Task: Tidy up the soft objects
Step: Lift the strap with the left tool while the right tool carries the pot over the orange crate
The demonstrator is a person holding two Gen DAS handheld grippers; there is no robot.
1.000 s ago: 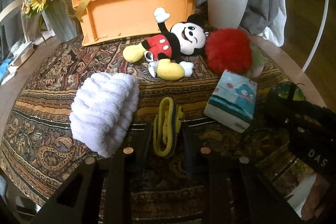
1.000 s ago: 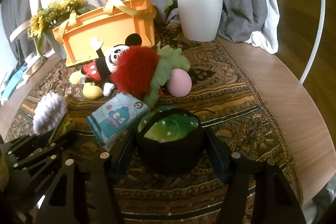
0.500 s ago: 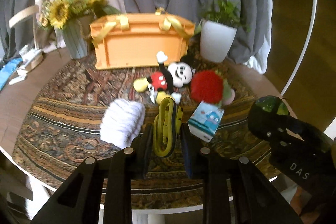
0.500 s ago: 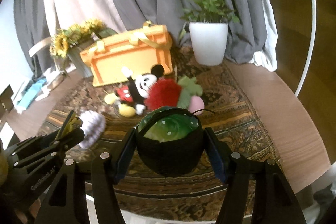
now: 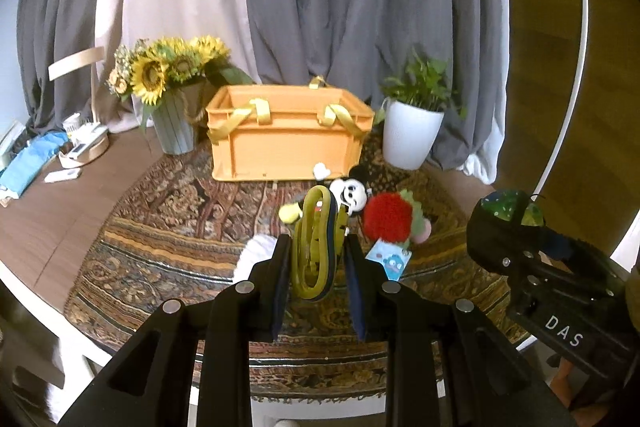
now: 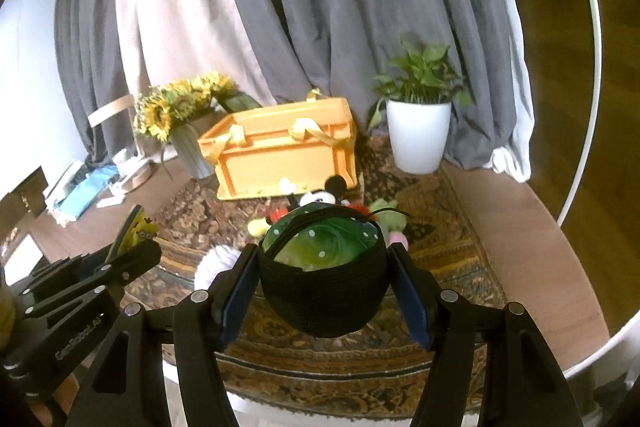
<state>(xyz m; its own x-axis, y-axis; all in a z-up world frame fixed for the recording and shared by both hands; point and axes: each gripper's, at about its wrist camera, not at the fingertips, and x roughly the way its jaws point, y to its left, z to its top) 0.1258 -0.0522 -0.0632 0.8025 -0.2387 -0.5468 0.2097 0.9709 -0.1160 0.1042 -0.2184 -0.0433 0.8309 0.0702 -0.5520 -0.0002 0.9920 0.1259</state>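
Grey curtains behind, left tool (image 5: 316,267) clamped on yellow strap (image 5: 314,247), right tool (image 6: 324,283) clamped on black pouch (image 6: 324,291), both angled downward

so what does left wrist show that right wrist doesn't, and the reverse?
Left wrist only: the blue cartoon pouch, and the yellow strap item head-on between the left gripper jaws. Right wrist only: the green dotted lining inside the black pouch, clamped in the right gripper. Both: orange crate, sunflowers, potted plant, mouse plush.
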